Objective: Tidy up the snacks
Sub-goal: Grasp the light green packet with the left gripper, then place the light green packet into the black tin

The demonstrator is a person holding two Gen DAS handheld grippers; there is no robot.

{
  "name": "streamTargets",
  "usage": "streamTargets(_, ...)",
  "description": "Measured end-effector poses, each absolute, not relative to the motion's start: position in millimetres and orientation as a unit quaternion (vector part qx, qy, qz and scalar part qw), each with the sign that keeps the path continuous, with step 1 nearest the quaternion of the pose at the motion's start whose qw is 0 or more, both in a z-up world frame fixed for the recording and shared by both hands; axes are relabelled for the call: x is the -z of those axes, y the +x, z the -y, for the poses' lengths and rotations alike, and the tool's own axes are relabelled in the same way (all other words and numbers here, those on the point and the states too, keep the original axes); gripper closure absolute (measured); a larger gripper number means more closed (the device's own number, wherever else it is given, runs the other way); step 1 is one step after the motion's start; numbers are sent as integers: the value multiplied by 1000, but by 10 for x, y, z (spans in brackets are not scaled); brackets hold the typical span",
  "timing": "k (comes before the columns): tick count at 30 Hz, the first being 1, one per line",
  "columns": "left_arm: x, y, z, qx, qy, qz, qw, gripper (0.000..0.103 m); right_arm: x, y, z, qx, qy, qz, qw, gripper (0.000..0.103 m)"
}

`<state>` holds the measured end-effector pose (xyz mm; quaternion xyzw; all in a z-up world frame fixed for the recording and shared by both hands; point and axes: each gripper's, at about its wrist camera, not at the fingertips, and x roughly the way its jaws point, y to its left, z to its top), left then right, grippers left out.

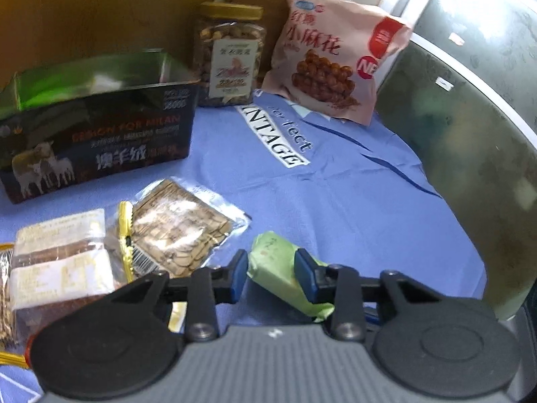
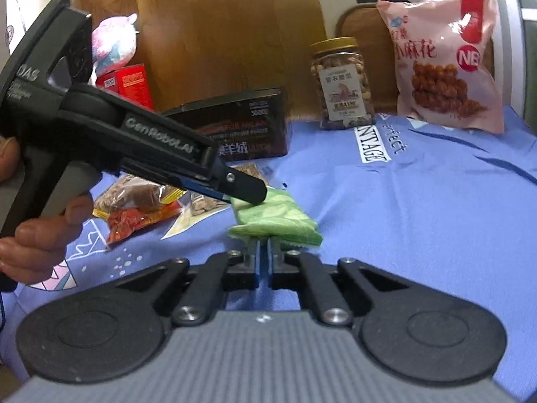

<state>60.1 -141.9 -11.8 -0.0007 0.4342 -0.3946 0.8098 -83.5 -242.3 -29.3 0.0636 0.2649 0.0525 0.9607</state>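
Observation:
A green snack packet (image 1: 278,285) lies on the blue cloth (image 1: 335,201). My left gripper (image 1: 272,268) is shut on it, one blue pad pressing each side. From the right wrist view the left gripper (image 2: 248,196) reaches in from the left, a hand (image 2: 37,241) on its handle, its tips on the packet (image 2: 275,215). My right gripper (image 2: 265,247) is shut, with its fingertips at the packet's near crimped edge. Whether they pinch that seam I cannot tell.
An open dark box (image 1: 100,141) stands at the back left. Right of it are a nut jar (image 1: 230,57) and a pink bag (image 1: 329,53). Clear snack packets (image 1: 178,225) and wrapped bars (image 1: 63,258) lie left of the left gripper. A plush toy (image 2: 114,43) and red box (image 2: 131,82) sit behind.

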Motion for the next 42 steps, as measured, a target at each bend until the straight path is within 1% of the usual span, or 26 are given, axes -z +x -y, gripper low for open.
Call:
streamTargets(2, 97, 674, 1355, 381, -10, -430, 818, 69, 304, -878, 2436, -47, 48, -273, 960, 92)
streamTargets(3, 80, 710, 1326, 377, -12, -426, 822, 66, 301, -920, 2455, -40, 44, -274, 960, 86)
streamTargets(4, 61, 749, 1308, 377, -16, -424, 824, 64, 291, -972, 2480, -31, 47, -271, 961, 70)
streamTargets(6, 37, 802, 1321, 384, -19, -422, 821, 61, 272, -1030, 2501, -22, 59, -260, 963, 50)
streamTargets(10, 84, 796, 1480, 398, 13, -425, 813, 61, 250, -987, 2427, -38, 59, -259, 963, 51)
streamTargets(13, 231, 759, 1572, 393, 38, -442, 805, 62, 294, -868, 2410, -40, 50, -266, 962, 51)
streamTargets(14, 262, 721, 1575, 396, 39, -440, 805, 62, 312, -828, 2402, -42, 42, -268, 962, 53)
streamTargets(15, 256, 682, 1575, 405, 38, -441, 800, 63, 328, -795, 2404, -38, 33, -270, 961, 63)
streamTargets(17, 199, 653, 1546, 408, 33, -446, 796, 64, 314, -739, 2428, -41, 36, -275, 960, 65)
streamTargets(19, 100, 652, 1475, 412, 19, -438, 799, 69, 245, -684, 2432, -45, 29, -269, 962, 75)
streamTargets(23, -283, 728, 1220, 404, -14, -394, 826, 69, -50, -509, 2361, -66, 4, -219, 974, 76)
streamTargets(27, -612, 1036, 964, 380, -51, -364, 849, 69, -333, -110, 2253, -93, -26, -173, 980, 77)
streamTargets(30, -752, 1344, 889, 352, -59, -346, 867, 69, -456, 303, 2214, -110, -32, -162, 980, 77)
streamTargets(33, -734, 1710, 879, 332, -64, -349, 874, 69, -485, 757, 2189, -107, -41, -174, 978, 78)
streamTargets(37, -519, 2077, 998, 310, -71, -375, 871, 68, -362, 1224, 2168, -63, -68, -199, 976, 78)
streamTargets(40, -340, 2210, 1081, 279, -49, -383, 879, 67, -256, 1380, 2189, -27, -89, -207, 974, 77)
streamTargets(42, -293, 2227, 1022, 272, -55, -387, 879, 67, -237, 1347, 2220, -19, -91, -209, 974, 77)
